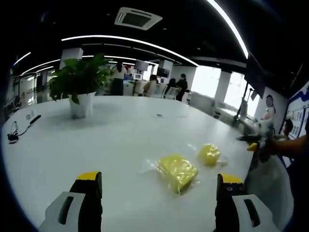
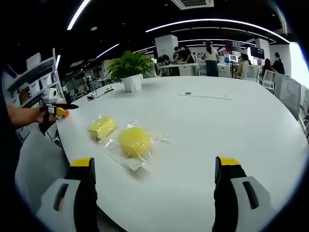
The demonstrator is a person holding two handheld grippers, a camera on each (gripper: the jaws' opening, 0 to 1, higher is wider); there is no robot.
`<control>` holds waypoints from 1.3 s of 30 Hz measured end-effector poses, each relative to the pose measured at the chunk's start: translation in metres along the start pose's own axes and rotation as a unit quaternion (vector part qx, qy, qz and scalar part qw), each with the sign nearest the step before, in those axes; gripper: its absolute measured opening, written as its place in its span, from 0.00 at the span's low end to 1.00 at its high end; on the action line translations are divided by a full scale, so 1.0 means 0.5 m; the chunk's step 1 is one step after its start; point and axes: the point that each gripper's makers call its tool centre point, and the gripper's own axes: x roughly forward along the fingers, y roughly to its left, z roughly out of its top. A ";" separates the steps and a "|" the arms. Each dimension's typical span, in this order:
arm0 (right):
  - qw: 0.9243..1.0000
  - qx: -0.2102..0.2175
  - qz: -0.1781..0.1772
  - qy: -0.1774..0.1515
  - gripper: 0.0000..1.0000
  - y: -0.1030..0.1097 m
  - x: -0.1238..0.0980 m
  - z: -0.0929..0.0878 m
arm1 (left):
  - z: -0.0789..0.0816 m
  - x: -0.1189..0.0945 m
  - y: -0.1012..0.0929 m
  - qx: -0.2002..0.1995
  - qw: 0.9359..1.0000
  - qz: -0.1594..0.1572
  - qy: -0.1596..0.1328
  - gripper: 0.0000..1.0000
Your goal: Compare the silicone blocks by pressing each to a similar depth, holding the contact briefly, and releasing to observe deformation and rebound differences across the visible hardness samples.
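Two yellow silicone blocks in clear wrap lie on the white table (image 1: 111, 145). In the left gripper view, the squarish block (image 1: 177, 170) sits just ahead of my left gripper (image 1: 159, 180), between its open jaws, and the rounder block (image 1: 209, 153) lies beyond it to the right. My right gripper (image 1: 253, 142) hovers at the table's right edge, held by a person's arm. In the right gripper view, the round block (image 2: 134, 141) lies ahead and left of my open right gripper (image 2: 154, 166). The squarish block (image 2: 101, 126) is further left, and my left gripper (image 2: 55, 110) is at the table's left edge.
A potted plant (image 1: 79, 84) in a white pot stands far across the table, and a black cable (image 1: 21, 128) lies near the left edge. People sit and stand at desks (image 1: 154, 84) behind. A table inlay (image 2: 205, 95) shows far right. A grey chair back (image 2: 36, 159) is beside the table edge.
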 end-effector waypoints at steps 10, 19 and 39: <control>1.000 0.003 0.001 0.000 0.96 -0.004 0.001 -0.003 | -0.016 -0.005 -0.008 0.005 1.000 -0.004 0.013 1.00; 1.000 0.006 -0.001 -0.007 0.96 0.001 -0.005 -0.003 | -0.009 0.001 -0.011 0.003 1.000 -0.008 0.011 1.00; 1.000 -0.003 0.007 -0.008 0.96 0.026 -0.002 0.006 | 0.007 0.053 0.039 -0.152 0.988 0.001 0.040 1.00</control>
